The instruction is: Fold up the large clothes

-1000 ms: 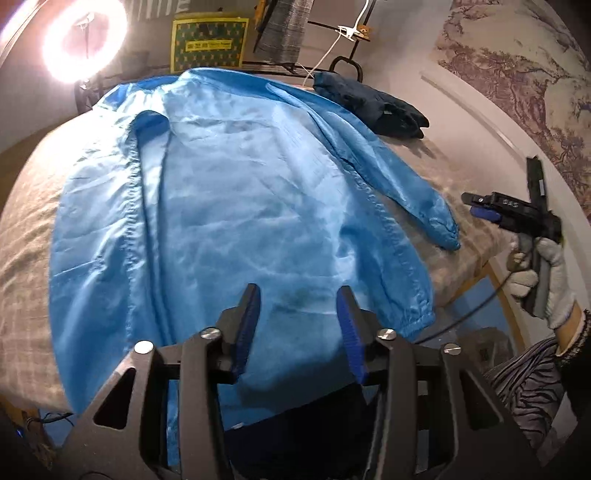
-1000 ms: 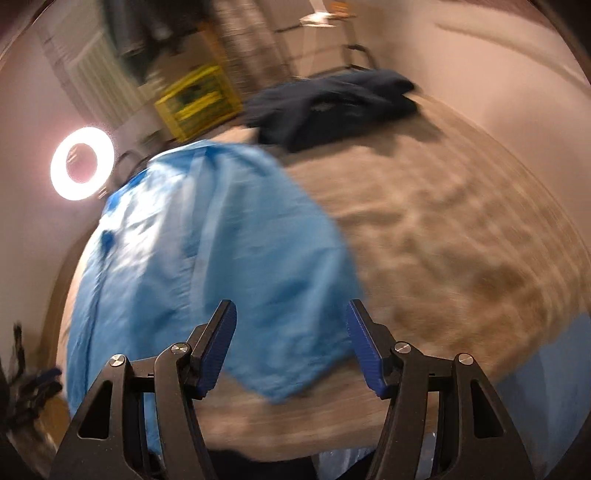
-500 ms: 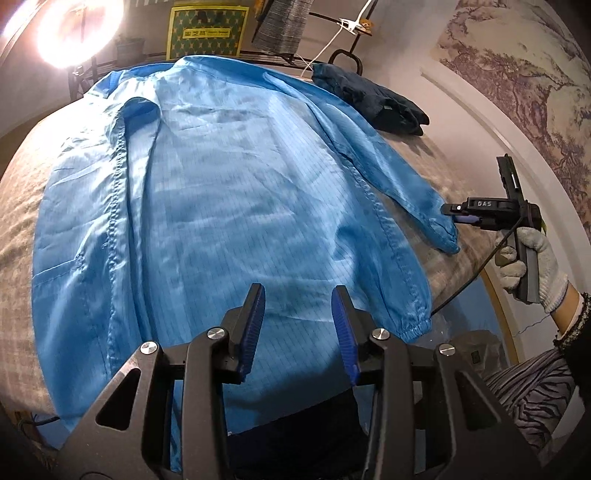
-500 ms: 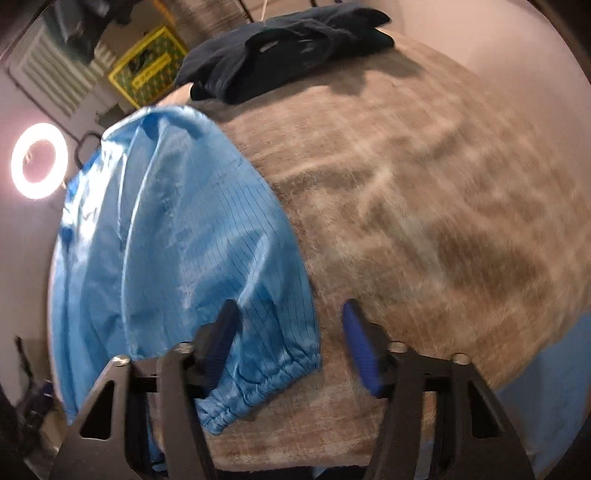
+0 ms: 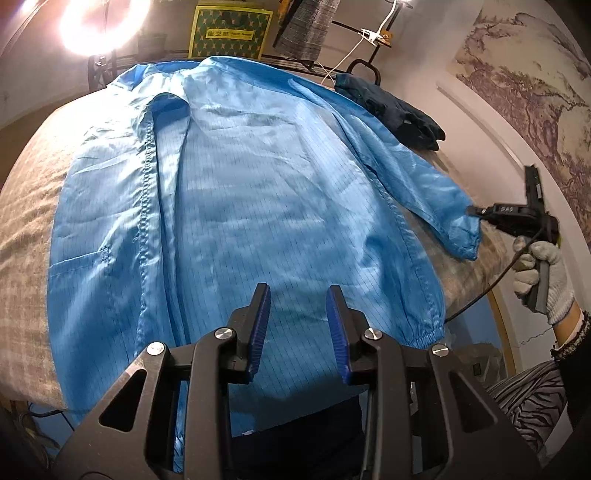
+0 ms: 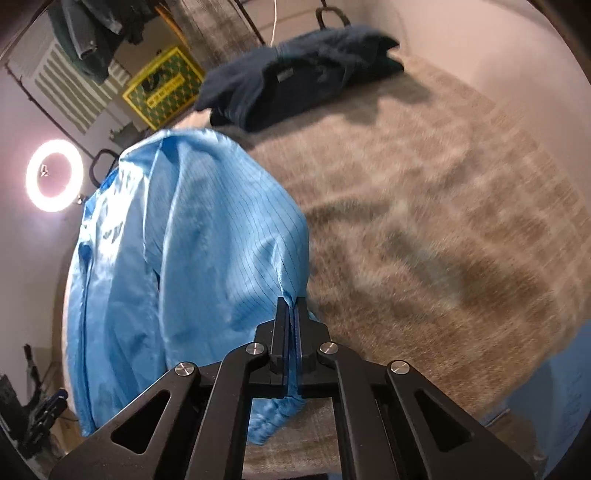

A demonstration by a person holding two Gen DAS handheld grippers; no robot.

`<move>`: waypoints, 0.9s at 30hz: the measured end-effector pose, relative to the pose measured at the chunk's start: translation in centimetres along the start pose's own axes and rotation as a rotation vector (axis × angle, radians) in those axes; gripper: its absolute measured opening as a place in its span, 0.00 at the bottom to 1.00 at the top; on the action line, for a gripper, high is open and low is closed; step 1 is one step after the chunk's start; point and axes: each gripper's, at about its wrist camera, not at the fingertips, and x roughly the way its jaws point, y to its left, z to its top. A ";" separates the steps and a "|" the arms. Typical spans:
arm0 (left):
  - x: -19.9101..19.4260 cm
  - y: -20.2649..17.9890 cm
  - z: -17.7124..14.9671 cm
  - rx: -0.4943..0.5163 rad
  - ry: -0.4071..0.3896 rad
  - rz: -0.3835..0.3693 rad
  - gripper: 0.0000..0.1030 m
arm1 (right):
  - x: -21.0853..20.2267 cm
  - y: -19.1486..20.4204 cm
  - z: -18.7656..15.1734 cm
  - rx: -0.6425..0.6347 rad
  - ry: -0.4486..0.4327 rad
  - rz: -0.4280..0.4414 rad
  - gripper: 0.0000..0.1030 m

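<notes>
A large blue jacket (image 5: 266,192) lies spread flat on a beige checked bed cover (image 5: 26,192), collar at the far end. My left gripper (image 5: 298,306) is open and empty above the jacket's near hem. My right gripper (image 6: 292,306) is shut on the cuff of the jacket's right sleeve (image 6: 221,266). It also shows in the left wrist view (image 5: 476,216), at the sleeve end (image 5: 458,236) near the bed's right edge, held by a gloved hand (image 5: 543,273).
A folded dark navy garment (image 6: 295,85) lies at the bed's far right corner, also in the left wrist view (image 5: 395,110). A ring light (image 5: 103,26), a yellow-green box (image 5: 229,31) and a clothes rack stand behind. A wall runs along the right.
My right gripper has moved onto the sleeve cuff and closed on it; it was open before. My left gripper stays open over the hem, with the view shifted slightly.
</notes>
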 end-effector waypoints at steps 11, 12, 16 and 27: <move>-0.6 0.5 0.6 0.019 -0.039 0.131 0.31 | -6.4 12.0 -0.6 -0.302 -0.209 0.106 0.01; -0.6 0.7 0.6 0.015 -0.040 0.139 0.31 | -6.6 13.2 -1.1 -0.334 -0.209 0.118 0.01; -0.9 1.0 0.4 0.017 -0.048 0.164 0.31 | -6.6 17.2 -3.6 -0.444 -0.187 0.176 0.01; -2.1 1.4 0.3 0.059 -0.089 0.219 0.31 | -2.3 24.4 -12.1 -0.719 0.024 0.276 0.01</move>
